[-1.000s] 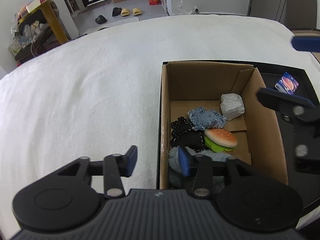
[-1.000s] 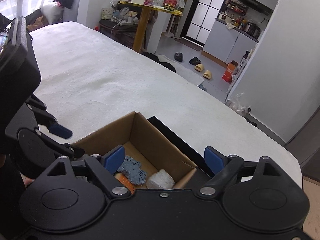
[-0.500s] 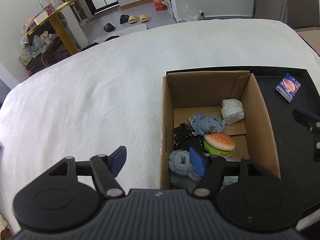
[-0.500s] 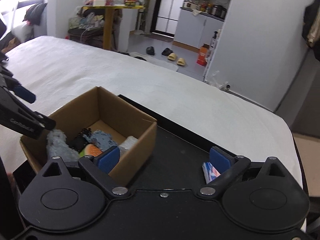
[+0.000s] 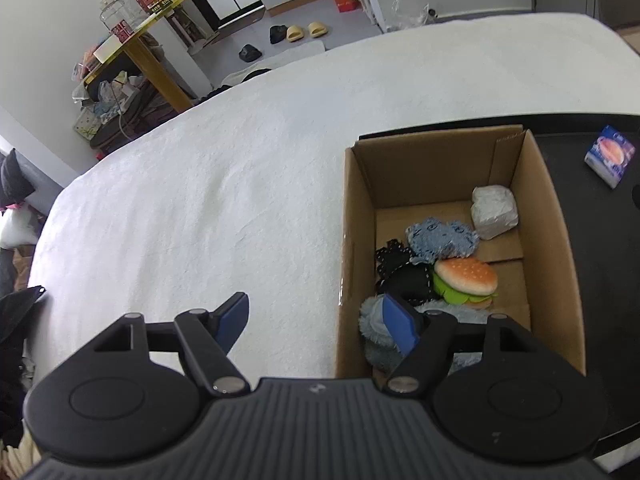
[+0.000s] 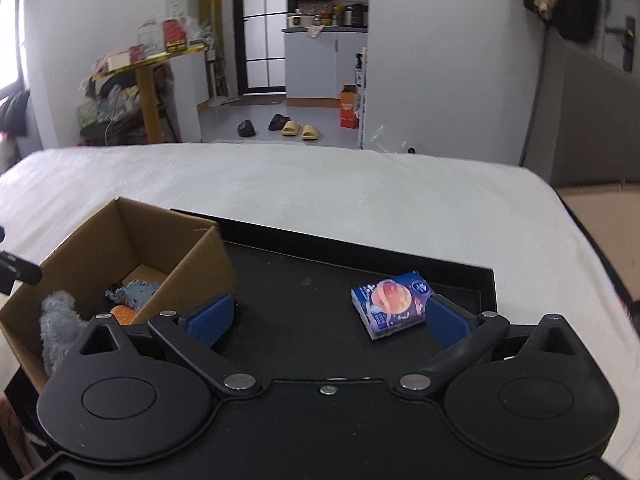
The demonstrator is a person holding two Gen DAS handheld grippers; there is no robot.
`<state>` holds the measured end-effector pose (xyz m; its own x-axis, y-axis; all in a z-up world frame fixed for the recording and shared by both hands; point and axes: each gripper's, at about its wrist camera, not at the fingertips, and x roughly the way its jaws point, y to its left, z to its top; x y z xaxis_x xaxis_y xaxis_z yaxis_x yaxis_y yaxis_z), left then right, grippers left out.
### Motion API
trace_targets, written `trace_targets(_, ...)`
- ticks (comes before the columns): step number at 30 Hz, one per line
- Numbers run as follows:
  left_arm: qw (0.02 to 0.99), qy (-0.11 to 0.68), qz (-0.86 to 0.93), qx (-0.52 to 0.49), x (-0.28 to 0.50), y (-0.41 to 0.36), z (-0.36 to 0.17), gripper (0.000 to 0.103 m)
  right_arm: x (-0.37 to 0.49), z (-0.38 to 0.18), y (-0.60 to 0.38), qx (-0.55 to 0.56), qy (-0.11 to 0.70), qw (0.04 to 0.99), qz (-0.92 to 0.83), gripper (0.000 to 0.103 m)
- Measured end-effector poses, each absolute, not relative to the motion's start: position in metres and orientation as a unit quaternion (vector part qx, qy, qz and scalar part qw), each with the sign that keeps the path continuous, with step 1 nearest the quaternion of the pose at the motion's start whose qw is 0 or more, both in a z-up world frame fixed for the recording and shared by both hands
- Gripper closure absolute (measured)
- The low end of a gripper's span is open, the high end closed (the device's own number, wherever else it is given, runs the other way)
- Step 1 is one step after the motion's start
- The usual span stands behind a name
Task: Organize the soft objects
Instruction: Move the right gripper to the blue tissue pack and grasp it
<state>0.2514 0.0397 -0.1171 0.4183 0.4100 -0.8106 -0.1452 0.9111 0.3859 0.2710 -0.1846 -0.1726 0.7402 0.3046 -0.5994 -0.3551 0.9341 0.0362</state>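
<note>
A brown cardboard box [image 5: 554,240] stands on a black tray [image 5: 608,248]. Inside lie a plush burger [image 5: 466,278], a blue denim piece [image 5: 442,238], a black fabric piece [image 5: 404,276], a white wrapped bundle [image 5: 494,212] and a grey-blue fluffy piece [image 5: 374,330]. A small blue tissue pack [image 6: 394,306] lies on the tray [image 6: 304,280] to the right of the box [image 6: 192,268]. My left gripper [image 5: 316,324] is open and empty over the box's near left wall. My right gripper [image 6: 328,318] is open and empty, low over the tray, the tissue pack by its right finger.
The tray rests on a white bed [image 5: 208,184]. Beyond the bed are a cluttered yellow table [image 6: 144,68], shoes on the floor [image 6: 296,130] and a kitchen doorway. A grey headboard [image 6: 592,116] stands at the right.
My right gripper has swung right, from over the box to over the tray beside the tissue pack. My left gripper has pulled back and up a little. Both stay open.
</note>
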Motion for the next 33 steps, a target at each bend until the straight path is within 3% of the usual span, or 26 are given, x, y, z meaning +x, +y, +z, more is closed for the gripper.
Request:
trace_targets(14, 0.815, 0.52, 0.195, 0.166, 0.264, 0.028, -0.128, 0.03, 0.309, -0.225, -0.211, 0.007, 0.347, 0.929, 0.131, 0.0)
trace_targets(33, 0.791, 0.54, 0.227, 0.176, 0.281, 0.023, -0.139, 0.03, 0.351, -0.26, -0.205, -0.05, 0.354, 0.927, 0.113, 0.0)
